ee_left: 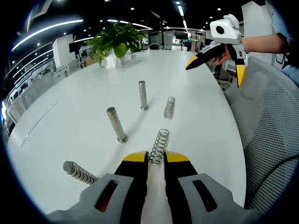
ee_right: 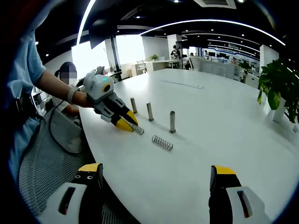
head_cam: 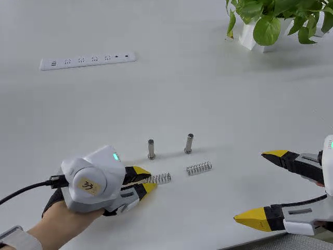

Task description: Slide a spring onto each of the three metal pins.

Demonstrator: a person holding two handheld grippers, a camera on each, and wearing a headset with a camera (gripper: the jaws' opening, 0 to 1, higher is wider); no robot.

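Note:
Two bare metal pins [head_cam: 151, 149] [head_cam: 189, 144] stand upright on the white table [head_cam: 208, 94]. A third pin [ee_left: 79, 172] wears a spring and stands just left of my left gripper. My left gripper [head_cam: 144, 178] [ee_left: 156, 157] is shut on the near end of a loose spring [head_cam: 160, 178] [ee_left: 159, 142] lying on the table. A second loose spring [head_cam: 199, 167] [ee_left: 169, 107] [ee_right: 162, 143] lies in front of the right-hand pin. My right gripper [head_cam: 259, 186] [ee_right: 156, 169] hovers open and empty at the table's near right edge.
A white power strip [head_cam: 88, 60] lies at the far left. At the far right corner stands a potted plant [head_cam: 270, 21]. A grey mesh chair [ee_left: 271, 140] sits beside the near table edge.

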